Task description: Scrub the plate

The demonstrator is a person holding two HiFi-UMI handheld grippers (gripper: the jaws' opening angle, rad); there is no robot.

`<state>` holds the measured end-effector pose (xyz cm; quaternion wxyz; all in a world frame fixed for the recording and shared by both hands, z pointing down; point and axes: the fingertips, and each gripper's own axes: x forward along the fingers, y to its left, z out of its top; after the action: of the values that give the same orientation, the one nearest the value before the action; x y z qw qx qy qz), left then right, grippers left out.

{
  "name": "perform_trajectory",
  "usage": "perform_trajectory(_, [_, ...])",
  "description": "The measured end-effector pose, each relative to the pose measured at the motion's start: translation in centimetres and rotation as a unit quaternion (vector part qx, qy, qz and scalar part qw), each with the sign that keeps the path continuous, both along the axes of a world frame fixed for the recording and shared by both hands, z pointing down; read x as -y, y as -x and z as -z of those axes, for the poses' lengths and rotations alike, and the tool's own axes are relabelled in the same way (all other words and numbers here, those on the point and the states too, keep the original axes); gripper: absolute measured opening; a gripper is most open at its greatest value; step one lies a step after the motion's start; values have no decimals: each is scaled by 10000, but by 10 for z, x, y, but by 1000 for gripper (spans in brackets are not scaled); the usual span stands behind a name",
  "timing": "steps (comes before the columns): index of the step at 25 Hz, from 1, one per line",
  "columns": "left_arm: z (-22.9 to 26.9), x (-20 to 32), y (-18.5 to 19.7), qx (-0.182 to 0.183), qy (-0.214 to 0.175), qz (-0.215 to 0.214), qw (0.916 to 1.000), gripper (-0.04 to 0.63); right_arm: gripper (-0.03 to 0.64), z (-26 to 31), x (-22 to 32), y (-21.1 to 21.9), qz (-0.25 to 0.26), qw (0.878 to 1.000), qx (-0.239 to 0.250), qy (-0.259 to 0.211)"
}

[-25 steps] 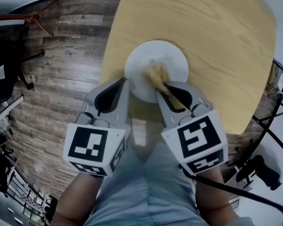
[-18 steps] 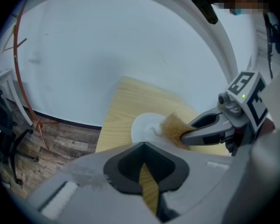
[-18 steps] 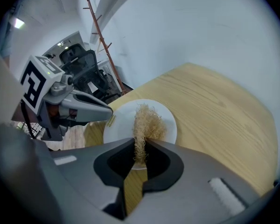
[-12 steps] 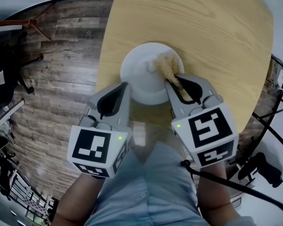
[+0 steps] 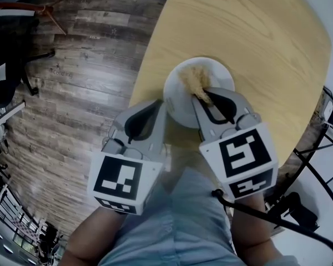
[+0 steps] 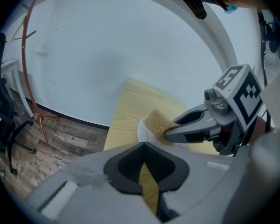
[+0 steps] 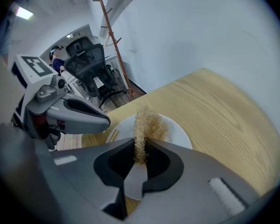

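Table (image 5: 266,54): light wood-grain top, rounded corners; stands on a plank floor (image 5: 72,104) of mixed brown and grey boards; plain white wall (image 7: 200,27) runs behind the table and meets the floor at a dark skirting line (image 6: 70,117); reddish-brown coat stand (image 7: 113,36) upright against that wall, thin pegs angled upward; black office chair (image 7: 91,62) with mesh back and castor base just beside the stand, well apart from the table; ceiling light (image 7: 24,13) lit, upper left of the right gripper view.
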<state>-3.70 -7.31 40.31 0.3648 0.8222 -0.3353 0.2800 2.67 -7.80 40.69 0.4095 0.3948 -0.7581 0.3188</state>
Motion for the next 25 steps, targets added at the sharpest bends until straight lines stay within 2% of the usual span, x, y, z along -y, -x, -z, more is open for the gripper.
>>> perform_trajectory(4, [3,1,12,-51,-27,110,9999,20,40,-1,-6,17,115,9999,59,46])
perform_trajectory(9, [2,-2,24,12,-256,111,9996,20,40,-2,-24,27,210,9996,185,98])
perform_trajectory(12, [5,-9,30,86,-325,136,9993,20,40,1,-41,35,299,9986,378,217])
perform_trajectory(15, [14,-10,36,157,-550,194,9982,20,40,6,-57,44,439,9965,658,253])
perform_trajectory(20, [48,-22,44,233,-984,419,9940,20,40,37,-83,48,764,9926,942,91])
perform_trajectory(25, [93,-40,56,186,-1310,787,9881,20,41,88,-96,53,818,9879,1291,-251])
